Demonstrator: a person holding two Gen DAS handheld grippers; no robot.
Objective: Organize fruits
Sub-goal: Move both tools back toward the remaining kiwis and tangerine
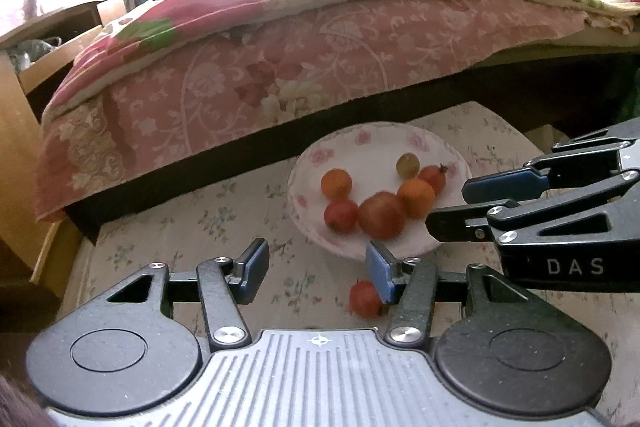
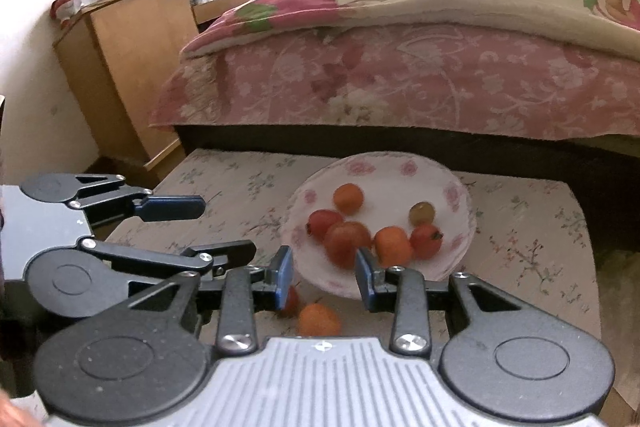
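My left tongs [image 1: 316, 269] gape wide, empty, low over the worktop [image 1: 180, 227] beside a stray red fruit [image 1: 363, 299]. My right tongs [image 2: 323, 277] are wide too, above a loose orange fruit [image 2: 319, 319]. Six fruits already sit on the plate [image 2: 384, 167]; I judge the strays go there next.

floral-clothed table [image 2: 240, 187] bears a plate [image 2: 452, 259], two loose fruits [image 2: 319, 319].
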